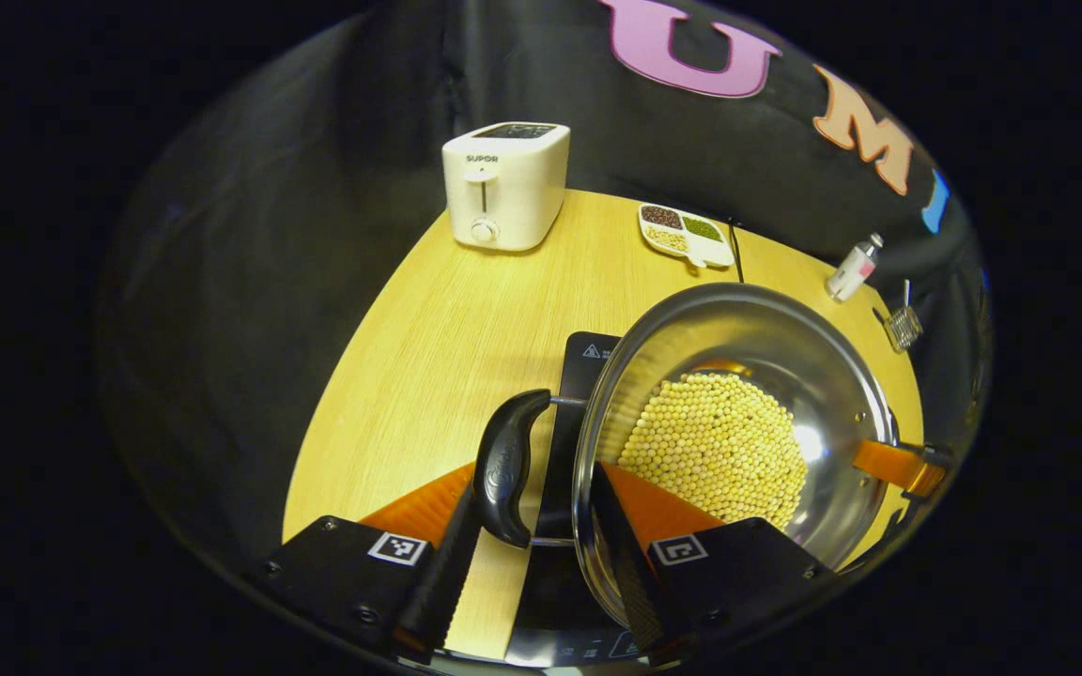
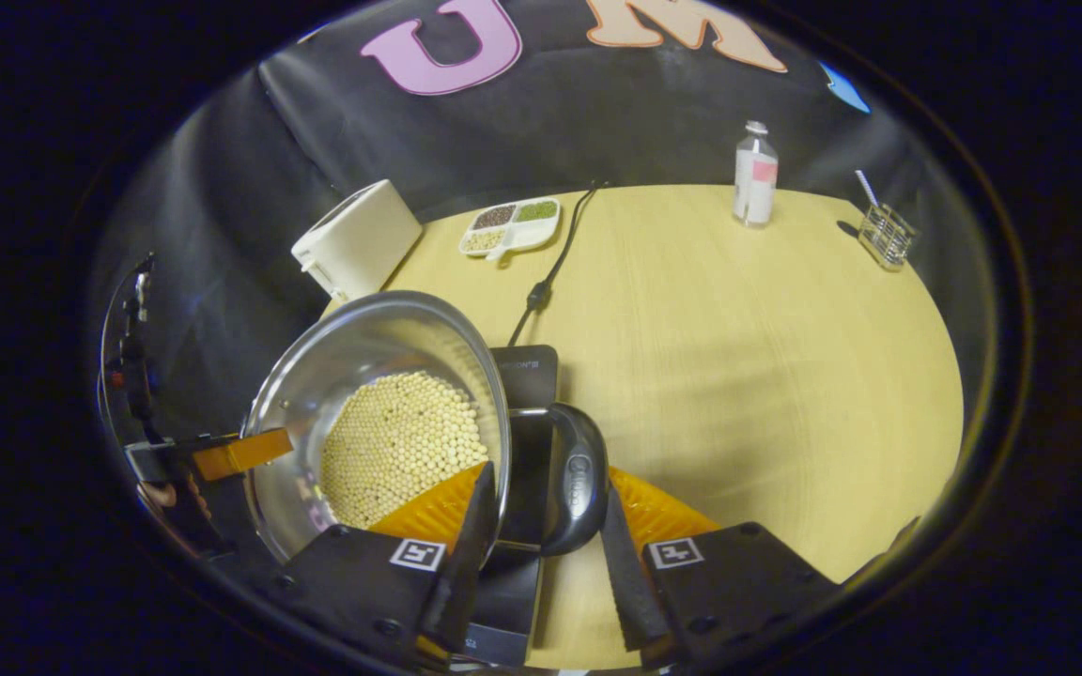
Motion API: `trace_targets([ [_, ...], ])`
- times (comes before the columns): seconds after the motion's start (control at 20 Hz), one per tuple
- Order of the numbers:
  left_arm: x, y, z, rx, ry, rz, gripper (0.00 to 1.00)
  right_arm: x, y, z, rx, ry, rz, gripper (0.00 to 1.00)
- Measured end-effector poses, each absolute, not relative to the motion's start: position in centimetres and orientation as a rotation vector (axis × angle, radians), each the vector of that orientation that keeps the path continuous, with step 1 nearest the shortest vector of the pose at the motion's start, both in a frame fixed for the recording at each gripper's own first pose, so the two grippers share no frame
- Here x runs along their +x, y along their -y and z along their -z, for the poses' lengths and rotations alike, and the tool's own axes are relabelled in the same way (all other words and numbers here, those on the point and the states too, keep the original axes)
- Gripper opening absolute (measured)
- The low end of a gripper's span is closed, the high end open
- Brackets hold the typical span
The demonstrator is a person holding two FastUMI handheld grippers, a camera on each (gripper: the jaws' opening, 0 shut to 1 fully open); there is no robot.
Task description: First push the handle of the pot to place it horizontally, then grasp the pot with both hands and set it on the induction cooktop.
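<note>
A steel pot (image 1: 757,329) holding pale round beans (image 1: 710,441) is over the black induction cooktop (image 1: 588,352); I cannot tell whether it rests on it. My left gripper (image 1: 536,488) is shut across the pot's black side handle (image 1: 506,460), one finger outside the handle and the other inside the rim. In the right gripper view, my right gripper (image 2: 546,483) clamps the opposite handle (image 2: 579,479) of the pot (image 2: 363,338) the same way, above the cooktop (image 2: 527,366). The left gripper's finger (image 2: 231,455) shows at the far rim.
On the wooden table (image 1: 466,319) stand a white toaster (image 1: 506,183) and a divided dish of beans (image 1: 685,235) at the back. A small bottle (image 2: 754,174) and a wire basket (image 2: 887,235) stand at the far right. A black power cord (image 2: 550,268) runs to the cooktop.
</note>
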State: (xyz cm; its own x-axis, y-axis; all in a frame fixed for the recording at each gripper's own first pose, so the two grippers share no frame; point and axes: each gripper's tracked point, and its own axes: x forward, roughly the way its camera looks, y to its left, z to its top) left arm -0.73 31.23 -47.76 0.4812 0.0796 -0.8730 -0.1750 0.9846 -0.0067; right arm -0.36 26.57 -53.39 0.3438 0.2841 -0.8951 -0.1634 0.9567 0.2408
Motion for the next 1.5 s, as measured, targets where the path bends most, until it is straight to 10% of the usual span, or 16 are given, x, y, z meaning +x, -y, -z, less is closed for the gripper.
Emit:
trace_targets([
  [0.35, 0.1, -32.3, 46.6, 0.007, -1.009, -0.187, 0.87, -0.1, -25.1, 53.4, 0.1, -1.172, -0.283, 0.95],
  [1.5, -0.3, -19.9, 38.3, -0.051, -0.784, -0.211, 0.95, 1.9, -11.2, 47.8, 0.109, -0.971, -0.285, 0.95],
])
